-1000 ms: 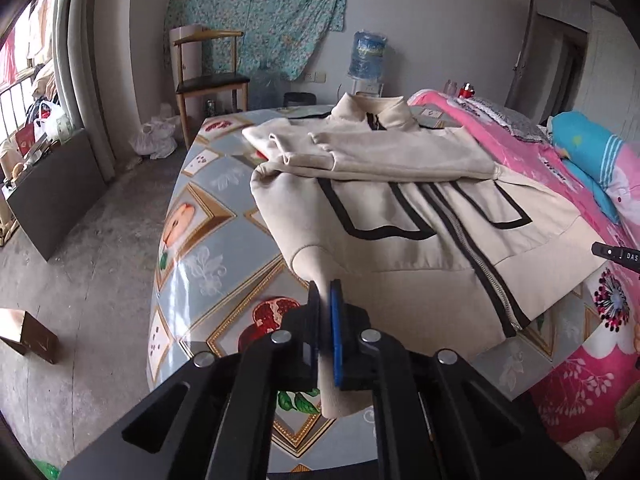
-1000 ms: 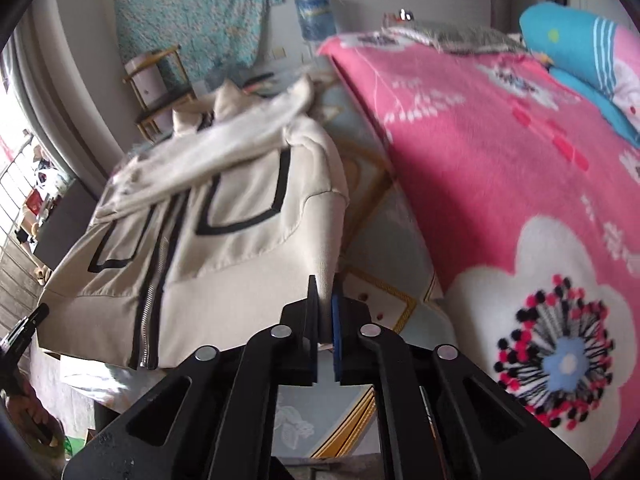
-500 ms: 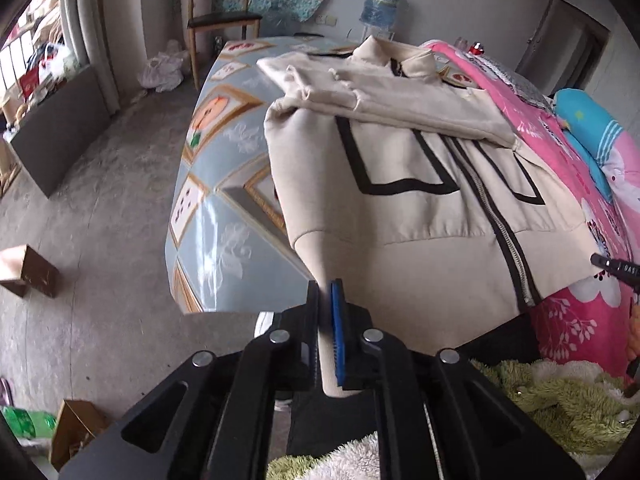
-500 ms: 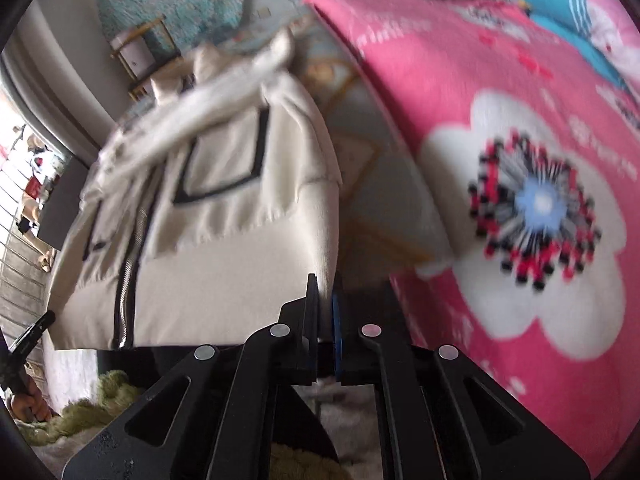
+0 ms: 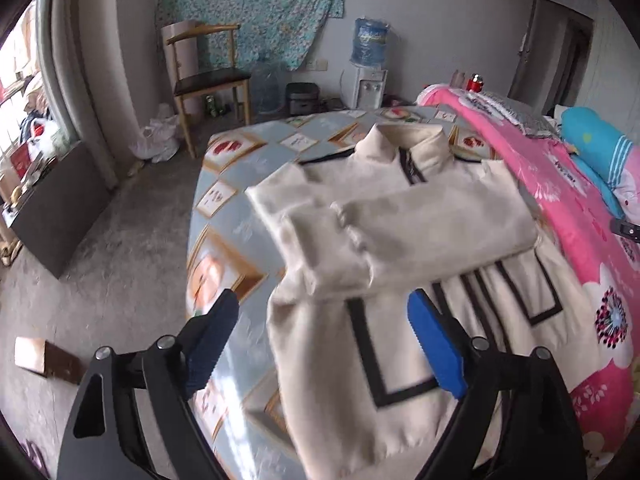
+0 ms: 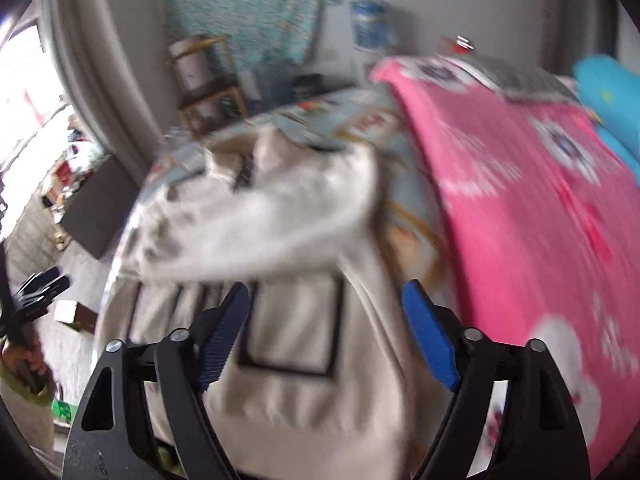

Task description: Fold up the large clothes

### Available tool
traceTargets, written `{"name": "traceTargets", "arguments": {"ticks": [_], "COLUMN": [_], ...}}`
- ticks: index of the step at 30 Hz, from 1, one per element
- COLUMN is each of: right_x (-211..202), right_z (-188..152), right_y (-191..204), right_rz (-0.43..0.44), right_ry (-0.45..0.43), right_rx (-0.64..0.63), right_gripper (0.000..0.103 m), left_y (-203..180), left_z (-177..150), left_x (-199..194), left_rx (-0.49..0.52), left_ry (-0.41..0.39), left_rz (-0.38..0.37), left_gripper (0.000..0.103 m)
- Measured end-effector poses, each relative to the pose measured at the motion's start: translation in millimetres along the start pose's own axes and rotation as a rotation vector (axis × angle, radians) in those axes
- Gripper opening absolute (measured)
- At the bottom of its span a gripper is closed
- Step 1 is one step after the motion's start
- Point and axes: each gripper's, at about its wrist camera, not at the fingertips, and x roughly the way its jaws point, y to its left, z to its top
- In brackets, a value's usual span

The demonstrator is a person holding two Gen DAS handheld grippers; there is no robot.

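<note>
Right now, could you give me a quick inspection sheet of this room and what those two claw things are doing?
Surface: bed under a blue patterned sheet, with a pink flowered blanket along one side.
Job's things: cream jacket laid out, sleeves folded across the chest, hem hanging over the bed edge.
Clutter: blue pillow; small box on the floor.
Grippers: left gripper and right gripper, jaws opening, wide apart over the jacket and not pinching it.
Cables: nothing seen.
Surroundings: wooden chair, water dispenser, floral cloth on the wall.
</note>
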Motion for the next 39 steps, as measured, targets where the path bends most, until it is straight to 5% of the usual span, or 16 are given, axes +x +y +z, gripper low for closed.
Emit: {"name": "traceTargets", "arguments": {"ticks": [3,7,15,21,25,27,31,33,39], "right_x": [43.7,128.9,278.9,327.1,332.6,325.9,298.8,285.7,253.2], "right_z": [62.3,134.1,197.7,197.8,194.2,187.8,171.8,160.4,136.4], "right_y": [21.1,45.1,73.4,69.3,60.9,63.9,73.1,74.3,77.2], "right_rz": [0.08,0.084,-0.08,-0.204,-0.174,-0.141,-0.116,-0.101,-0.066], "right_ry": [-0.004,0.071,0.25,0.337,0.39,0.416,0.424,0.432,0.415], "right_rx": [-0.031,-0.017,-0.031,-0.027,0.026,0.004,-0.092,-0.126,-0.217], "right_gripper": [0.086,0.086,0.086,0.074,0.059,0.043,0.035,0.019,0.008], "left_y": [-13.0,-32.5,-65.8,-63.9,-58.0,-60.4,-65.4,-66.5,-66.7], "left_z": [62.7,137.5,215.5,220.6,217.1,210.2,194.2,186.5,160.4], "left_x": [42.4,121.1,254.3,302.3,315.2,315.4,296.0,287.0,269.9], "left_rx": [0.052,0.07,0.064,0.049,0.013,0.054,0.155,0.184,0.255], "left_ry": [-0.032,0.008,0.128,0.194,0.248,0.283,0.28,0.274,0.292], "left_rz": [-0.004,0.001,0.006,0.106,0.102,0.096,0.079,0.06,0.006], "left_gripper": [0.096,0.097,0.097,0.097,0.094,0.091,0.091,0.091,0.091]}}
